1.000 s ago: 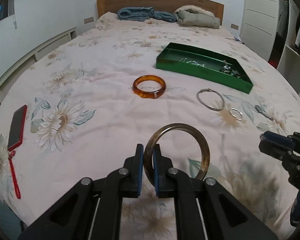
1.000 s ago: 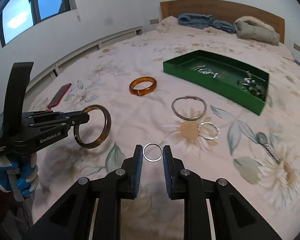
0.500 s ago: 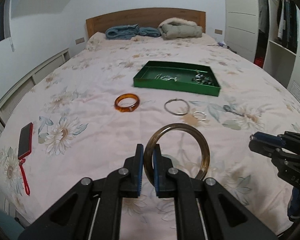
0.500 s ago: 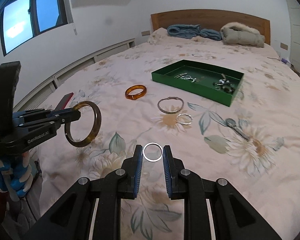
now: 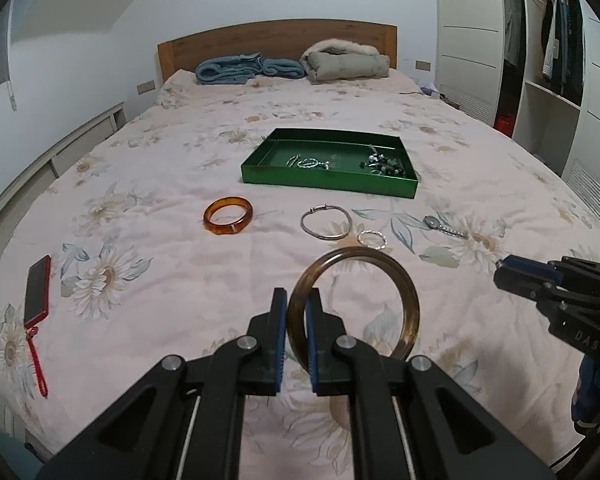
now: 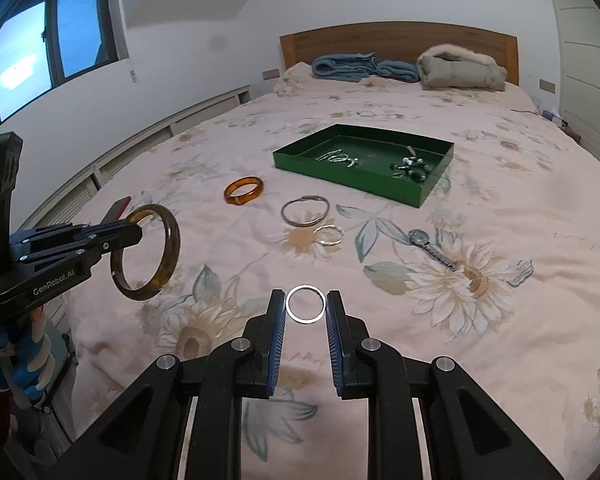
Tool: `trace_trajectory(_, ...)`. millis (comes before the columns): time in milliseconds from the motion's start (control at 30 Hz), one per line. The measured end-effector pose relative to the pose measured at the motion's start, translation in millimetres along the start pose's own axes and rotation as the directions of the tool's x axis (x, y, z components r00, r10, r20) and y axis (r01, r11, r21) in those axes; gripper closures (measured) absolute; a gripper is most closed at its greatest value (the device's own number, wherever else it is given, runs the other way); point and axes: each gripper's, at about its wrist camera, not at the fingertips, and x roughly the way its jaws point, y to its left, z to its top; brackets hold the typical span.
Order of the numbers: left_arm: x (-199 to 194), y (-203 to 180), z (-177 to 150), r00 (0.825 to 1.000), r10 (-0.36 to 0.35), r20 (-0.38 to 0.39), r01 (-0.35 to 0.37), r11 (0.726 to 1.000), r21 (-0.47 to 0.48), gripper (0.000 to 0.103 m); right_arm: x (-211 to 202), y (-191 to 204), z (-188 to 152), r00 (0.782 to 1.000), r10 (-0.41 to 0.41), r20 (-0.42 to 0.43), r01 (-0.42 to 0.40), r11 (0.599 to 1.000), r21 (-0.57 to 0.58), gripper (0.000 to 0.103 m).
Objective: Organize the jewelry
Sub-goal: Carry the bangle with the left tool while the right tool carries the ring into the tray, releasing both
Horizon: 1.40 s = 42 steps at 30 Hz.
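Observation:
My left gripper (image 5: 296, 312) is shut on a dark brown bangle (image 5: 410, 300) and holds it upright above the bed; the bangle also shows in the right wrist view (image 6: 170, 248). My right gripper (image 6: 306, 304) is shut on a small silver ring (image 6: 306, 289) held above the bedspread. A green tray (image 5: 328, 182) with several small jewelry pieces lies mid-bed. Before it lie an amber bangle (image 5: 228, 215), a thin silver bangle (image 5: 326, 222), a small twisted silver bangle (image 5: 373, 239) and a watch (image 5: 444, 227).
A red phone (image 5: 38, 292) with a red strap lies at the bed's left edge. Folded blue blanket (image 5: 248, 68) and grey coat (image 5: 344, 64) rest by the wooden headboard. A white wardrobe (image 5: 540, 60) stands at the right.
Both grippers have pulled back and risen from the bedspread, each keeping its piece. The tray and the loose jewelry now look farther away.

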Motion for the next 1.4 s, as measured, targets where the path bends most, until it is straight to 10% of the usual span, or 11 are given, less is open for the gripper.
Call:
trace_trajectory(867,265,1,189,0.99,-0.016,-0.142,0.002,0.995,-0.099,0.095,201,-121,179,0.989,-0.132,-0.059,0.136,0.989,0.062,0.083)
trace_trajectory(1400,361,-16,215,0.963,0.055,-0.264,-0.084,0.991,-0.1,0.094,286,-179,200,0.965,-0.194,-0.18,0.207,0.976,0.062,0.083)
